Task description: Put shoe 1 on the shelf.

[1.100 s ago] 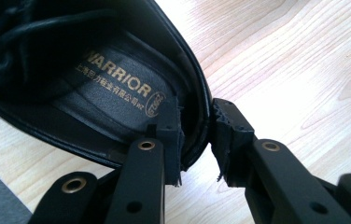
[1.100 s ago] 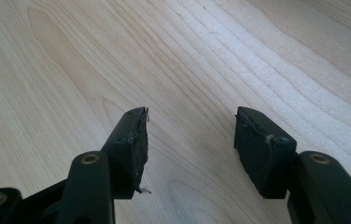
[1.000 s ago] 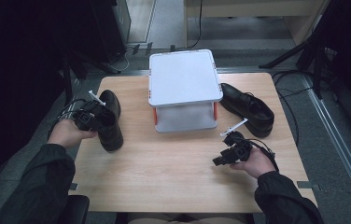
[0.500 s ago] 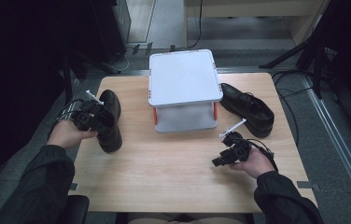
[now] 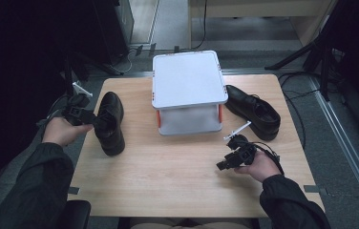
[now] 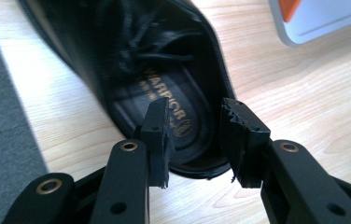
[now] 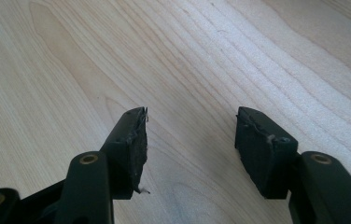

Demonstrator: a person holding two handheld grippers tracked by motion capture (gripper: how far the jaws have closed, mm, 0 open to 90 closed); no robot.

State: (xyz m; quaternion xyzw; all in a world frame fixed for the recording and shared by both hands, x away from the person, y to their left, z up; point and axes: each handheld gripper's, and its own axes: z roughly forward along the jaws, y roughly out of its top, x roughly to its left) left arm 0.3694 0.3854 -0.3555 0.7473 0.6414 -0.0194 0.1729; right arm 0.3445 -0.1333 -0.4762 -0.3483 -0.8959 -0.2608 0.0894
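A black lace-up shoe [image 5: 110, 123] lies on the left of the wooden table [image 5: 168, 181], toe toward me. My left gripper [image 5: 89, 119] sits just at its left side. In the left gripper view the jaws [image 6: 196, 116] have just been opening: the shoe's heel rim [image 6: 220, 116] lies in the gap, one pad [image 6: 158, 135] over the insole, and neither pad presses on it. A second black shoe [image 5: 255, 112] lies at the right. My right gripper [image 5: 225, 163] rests low over bare wood, open [image 7: 191, 116] with nothing between its pads.
A white two-tier stand with orange posts [image 5: 187, 78] occupies the table's far middle, between the two shoes. Bare wood stretches across the near half. Dark floor, cables and a tripod leg [image 5: 306, 52] surround the table.
My left gripper's jaws have spread apart off the shoe's heel and the hand has drawn slightly left. The shoe stays on the table. The right hand has not moved.
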